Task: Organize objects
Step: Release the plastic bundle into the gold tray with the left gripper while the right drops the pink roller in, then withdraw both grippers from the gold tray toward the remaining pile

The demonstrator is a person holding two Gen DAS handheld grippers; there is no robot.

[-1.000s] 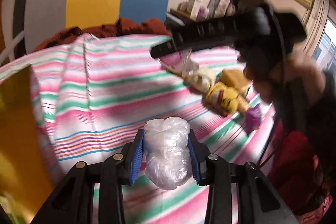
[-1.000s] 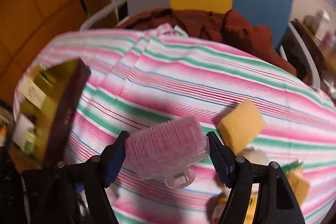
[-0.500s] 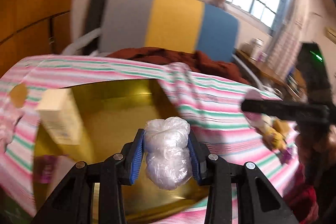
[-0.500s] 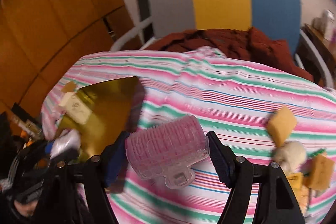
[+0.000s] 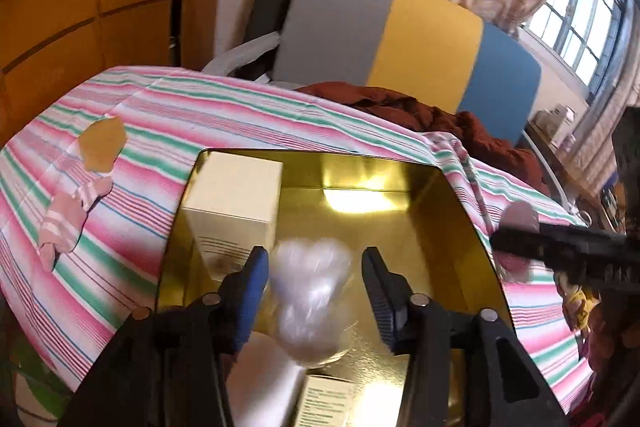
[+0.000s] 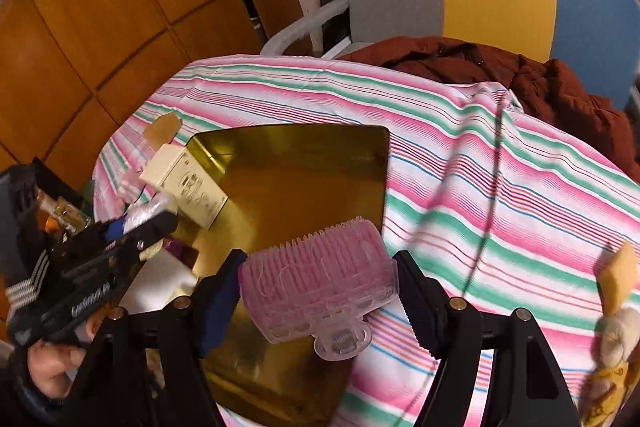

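Over a gold tray (image 5: 452,211) on the striped desk (image 5: 224,115), the left gripper (image 5: 316,291) has just been opening; its pads stand apart from a blurred clear plastic bundle (image 5: 310,291) between them. A cream box (image 5: 232,199) stands in the tray's far left corner. The right gripper (image 6: 320,291) is clamped on a pink ridged brush (image 6: 320,275) above the tray's right edge.

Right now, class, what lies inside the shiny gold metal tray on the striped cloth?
Inside the shiny gold metal tray: a cream cardboard box at the far left, another printed box at the near edge, and a white item. The left tool and its clear plastic bundle cover the near floor.
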